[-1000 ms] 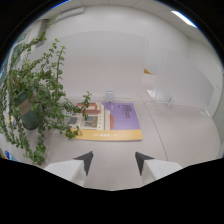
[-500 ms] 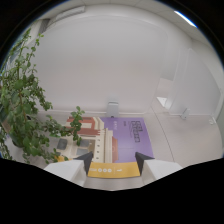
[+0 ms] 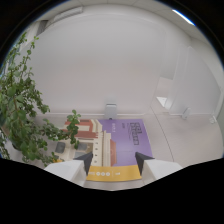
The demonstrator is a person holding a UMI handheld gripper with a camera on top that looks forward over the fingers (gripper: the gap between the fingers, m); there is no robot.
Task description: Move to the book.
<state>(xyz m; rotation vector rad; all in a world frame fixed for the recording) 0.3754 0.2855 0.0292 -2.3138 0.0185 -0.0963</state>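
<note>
Item 1, gripper (image 3: 114,160): two dark fingertips (image 3: 86,161) w/ pale bodies behind; fingers spread wide, nothing held, nothing pressed betw. them.

Item 2, book (image 3: 117,147): lies flat on the white surface (image 3: 170,135), cover up. Purple upper/right panel w/ dark lettering, white building illustr. at centre-left, yellow band along the near edge w/ small white marks. Near edge sits betw. the fingertips; rest of cover runs on just ahead of them. Whether the tips touch the cover or hang above it: cannot tell.

Item 3, second printed item (image 3: 86,131): reddish-brown & white, flat, just beside book's far-left part, partly under leaves. Prob. another book or leaflet; too indistinct to say.

Item 4, leafy plant (image 3: 25,120): green, many small leaves, to the left of book; one sprig reaches close to the book's left edge.

Item 5, small grey upright object (image 3: 110,110): beyond book's far edge, against the white wall (image 3: 110,65).

Item 6, white panel/box form (image 3: 175,95): well to the right, beyond the book.
</note>
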